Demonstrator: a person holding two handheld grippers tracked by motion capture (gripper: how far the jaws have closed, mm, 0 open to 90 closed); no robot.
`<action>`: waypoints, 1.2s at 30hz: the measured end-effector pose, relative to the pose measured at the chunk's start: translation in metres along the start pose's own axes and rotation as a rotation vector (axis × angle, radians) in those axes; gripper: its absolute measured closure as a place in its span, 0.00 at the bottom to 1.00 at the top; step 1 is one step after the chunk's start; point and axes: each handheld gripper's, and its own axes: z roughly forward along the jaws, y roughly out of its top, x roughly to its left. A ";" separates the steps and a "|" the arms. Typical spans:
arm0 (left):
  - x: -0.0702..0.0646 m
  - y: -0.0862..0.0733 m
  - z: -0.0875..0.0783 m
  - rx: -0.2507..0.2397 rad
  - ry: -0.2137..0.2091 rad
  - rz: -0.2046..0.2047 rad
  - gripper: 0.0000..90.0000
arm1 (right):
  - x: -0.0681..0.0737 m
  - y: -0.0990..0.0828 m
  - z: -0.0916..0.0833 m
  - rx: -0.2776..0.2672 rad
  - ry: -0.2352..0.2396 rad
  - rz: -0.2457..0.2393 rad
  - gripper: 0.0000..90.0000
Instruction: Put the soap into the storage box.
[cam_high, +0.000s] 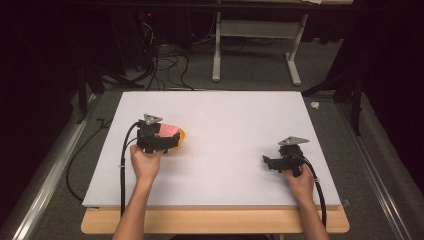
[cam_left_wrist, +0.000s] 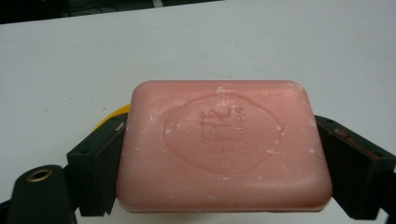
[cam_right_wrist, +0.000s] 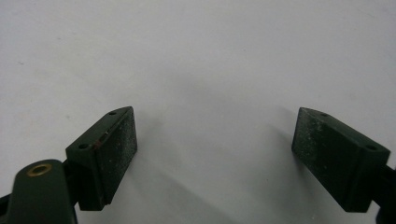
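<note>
While the left gripper (cam_left_wrist: 219, 154) clamps one pink soap (cam_left_wrist: 223, 147) at the table's (cam_high: 225, 165) nine o'clock — one yellow dish (cam_high: 180, 136) just behind it; the right gripper (cam_right_wrist: 215, 154), at four o'clock, gapes wide, holding nothing.

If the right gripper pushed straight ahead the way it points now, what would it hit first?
Probably nothing: the right gripper, jaws open with nothing between them, faces bare white table. As far as its own view reaches, the way looks free, though depth is hard to judge.
</note>
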 end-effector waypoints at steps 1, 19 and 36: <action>0.001 0.000 0.004 0.011 0.007 -0.003 0.15 | 0.000 0.000 0.000 0.000 0.000 0.003 0.16; 0.010 -0.002 0.031 0.058 0.070 -0.028 0.15 | 0.000 0.000 0.000 0.000 0.000 0.002 0.16; 0.016 -0.005 0.051 0.095 0.101 -0.053 0.15 | 0.000 0.000 0.000 -0.001 -0.001 0.001 0.16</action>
